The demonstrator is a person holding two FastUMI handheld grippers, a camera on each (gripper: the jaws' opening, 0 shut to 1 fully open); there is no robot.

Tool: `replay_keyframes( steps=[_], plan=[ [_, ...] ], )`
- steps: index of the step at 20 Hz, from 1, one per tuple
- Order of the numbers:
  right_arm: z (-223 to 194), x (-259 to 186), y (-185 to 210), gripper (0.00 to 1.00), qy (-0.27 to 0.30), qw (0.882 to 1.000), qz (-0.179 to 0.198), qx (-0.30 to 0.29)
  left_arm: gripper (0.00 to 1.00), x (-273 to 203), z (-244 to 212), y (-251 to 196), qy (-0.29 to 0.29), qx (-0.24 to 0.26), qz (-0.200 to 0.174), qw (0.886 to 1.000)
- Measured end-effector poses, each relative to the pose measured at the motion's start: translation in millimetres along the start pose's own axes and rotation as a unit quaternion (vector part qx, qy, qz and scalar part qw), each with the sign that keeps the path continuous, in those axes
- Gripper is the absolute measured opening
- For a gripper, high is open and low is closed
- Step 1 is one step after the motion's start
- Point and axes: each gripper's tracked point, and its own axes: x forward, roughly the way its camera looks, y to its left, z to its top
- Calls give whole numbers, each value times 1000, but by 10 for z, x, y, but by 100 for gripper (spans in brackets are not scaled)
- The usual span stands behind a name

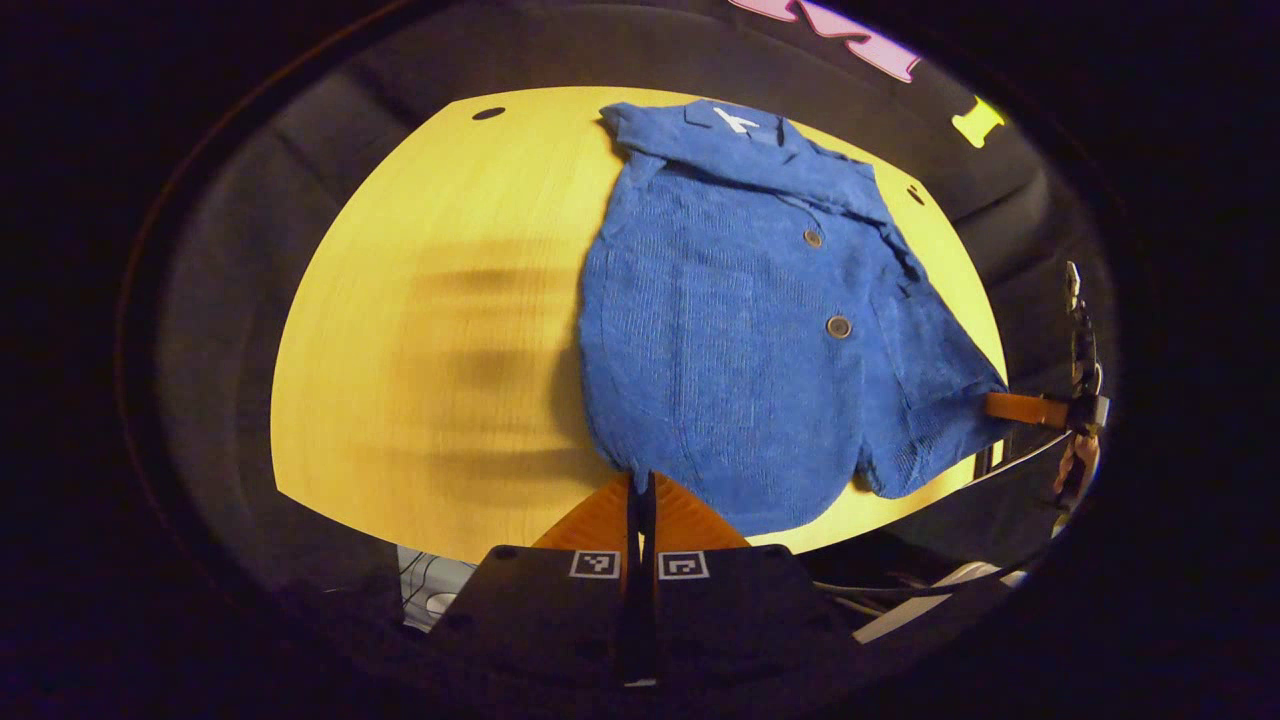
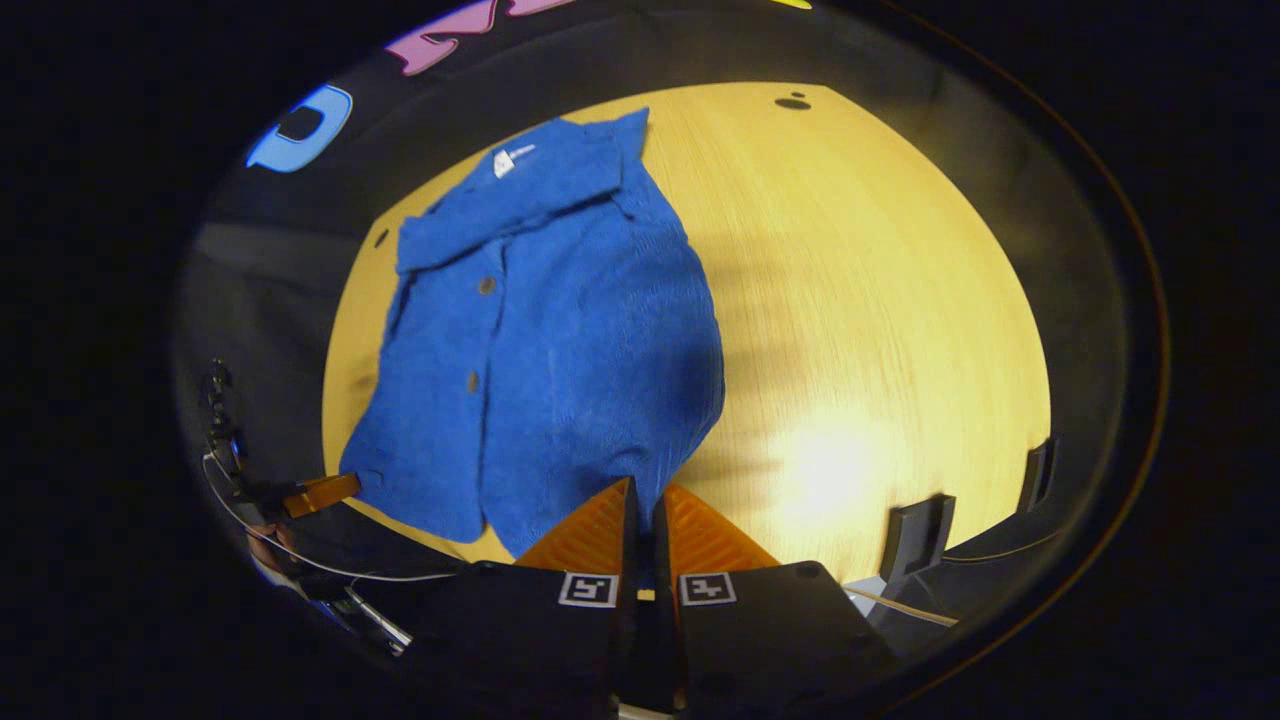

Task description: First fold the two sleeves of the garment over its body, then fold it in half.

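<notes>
The left gripper [image 1: 640, 500] sits at the near hem of the blue garment [image 1: 740, 330], its two fingers drawn together on the hem's edge, at the corner away from the other gripper. The right gripper [image 2: 642, 510] does the same at the hem's other near corner in the right gripper view, fingers closed with a sliver of blue cloth between them. In the left gripper view the other gripper also shows far off beside the garment's low corner, its fingers [image 1: 1025, 408] meeting the cloth there.

The garment lies front up on the yellow table [image 1: 420, 350], collar at the far end, buttons down its middle. No sleeve sticks out past its body on either side, so the sleeves look already folded in, though the fisheye bend makes that hard to be sure of.

By that reading, the step in hand is the fold in half. Both grippers hold the hem, so the next move calls for lifting the two corners together, level with each other, carrying them over the buttons toward the collar, and laying the hem down near the collar before letting go. Uneven lift would skew the fold.
</notes>
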Motion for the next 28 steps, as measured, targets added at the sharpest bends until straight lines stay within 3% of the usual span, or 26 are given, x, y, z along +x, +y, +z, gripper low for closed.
replay_keyframes(
  steps=[4,8,12,14,16,19,23,26,27,28],
  plan=[
    [532,-479,301,9,-50,999,20,-5,0,-533,572,77,-39,16,-29,999],
    [1356,-900,698,8,-110,993,34,10,0,-892,1225,189,-61,26,-33,997],
    [2375,-897,964,8,-171,985,31,-2,0,-999,2165,199,-108,8,-45,993],
    [2979,-696,1014,8,-194,980,28,-11,0,-916,2714,249,-139,-8,-39,989],
    [3606,-426,1025,8,-224,974,25,-15,0,-676,3244,407,-167,-19,-10,986],
    [4294,241,984,8,-243,970,25,0,0,-198,3930,545,-205,-22,23,978],
    [4568,1394,662,8,-207,978,-12,-21,0,715,4295,525,-176,-1,71,982],
    [4569,1959,511,8,-163,986,-11,21,1,860,4267,439,-135,-11,80,988],
    [4612,2089,478,0,-159,986,-1,40,31,897,4261,450,-130,-19,87,987],
    [4689,2083,448,34,-166,985,10,54,60,825,4289,502,-141,-27,106,984]
  ],
)
